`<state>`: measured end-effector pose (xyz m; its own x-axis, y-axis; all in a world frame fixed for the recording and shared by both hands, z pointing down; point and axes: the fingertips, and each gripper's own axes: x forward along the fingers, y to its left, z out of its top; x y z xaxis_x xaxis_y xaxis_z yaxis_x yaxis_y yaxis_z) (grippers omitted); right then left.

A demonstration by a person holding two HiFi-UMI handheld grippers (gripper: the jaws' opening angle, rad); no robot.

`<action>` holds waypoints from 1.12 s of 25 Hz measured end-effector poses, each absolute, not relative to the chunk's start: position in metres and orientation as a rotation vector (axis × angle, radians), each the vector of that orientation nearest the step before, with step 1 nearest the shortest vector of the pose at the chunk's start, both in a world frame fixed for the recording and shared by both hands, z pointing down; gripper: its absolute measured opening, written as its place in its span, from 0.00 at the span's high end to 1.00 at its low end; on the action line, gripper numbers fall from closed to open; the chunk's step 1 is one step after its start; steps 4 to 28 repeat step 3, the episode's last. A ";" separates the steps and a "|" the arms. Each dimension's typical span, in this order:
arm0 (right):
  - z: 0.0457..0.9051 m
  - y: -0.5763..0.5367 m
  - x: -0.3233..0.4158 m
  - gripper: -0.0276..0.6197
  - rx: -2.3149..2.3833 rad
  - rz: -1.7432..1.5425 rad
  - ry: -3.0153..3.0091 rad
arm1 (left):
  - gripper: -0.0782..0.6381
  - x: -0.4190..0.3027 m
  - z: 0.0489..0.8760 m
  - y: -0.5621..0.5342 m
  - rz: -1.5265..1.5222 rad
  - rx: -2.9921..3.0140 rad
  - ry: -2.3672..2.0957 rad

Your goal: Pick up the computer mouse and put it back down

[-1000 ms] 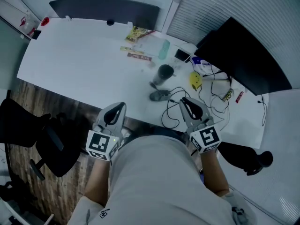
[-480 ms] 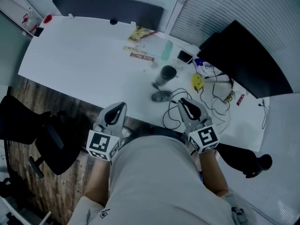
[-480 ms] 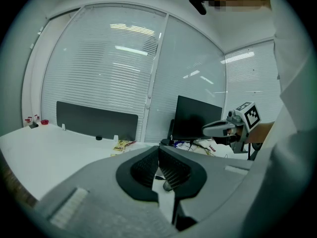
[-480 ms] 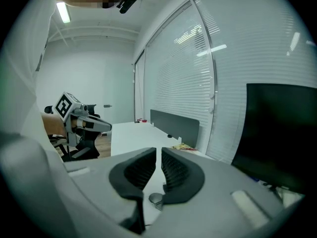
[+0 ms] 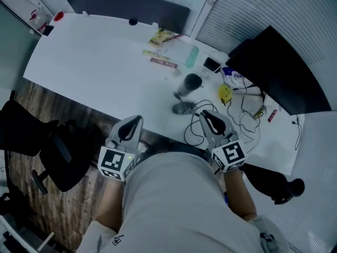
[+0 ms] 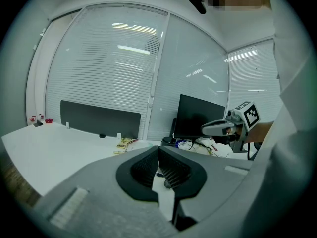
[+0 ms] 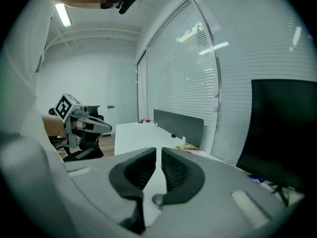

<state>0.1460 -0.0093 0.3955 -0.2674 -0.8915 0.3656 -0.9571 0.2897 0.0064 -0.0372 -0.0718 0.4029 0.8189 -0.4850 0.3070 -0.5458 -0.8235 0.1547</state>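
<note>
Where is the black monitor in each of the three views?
Head view: the monitor sits at the upper right.
Left gripper view: it stands just right of centre.
Right gripper view: it fills the right edge.
Shared landmark: the dark divider panel, left of the monitor in all three.
</note>
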 end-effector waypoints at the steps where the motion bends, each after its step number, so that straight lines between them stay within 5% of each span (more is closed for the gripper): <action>1: 0.396 -0.009 0.146 0.91 1.680 0.311 -2.266 | 0.88 -0.037 0.403 -0.071 0.377 2.767 -0.798; 28: 0.396 -0.009 0.147 0.91 1.676 0.309 -2.270 | 0.88 -0.036 0.403 -0.070 0.381 2.766 -0.799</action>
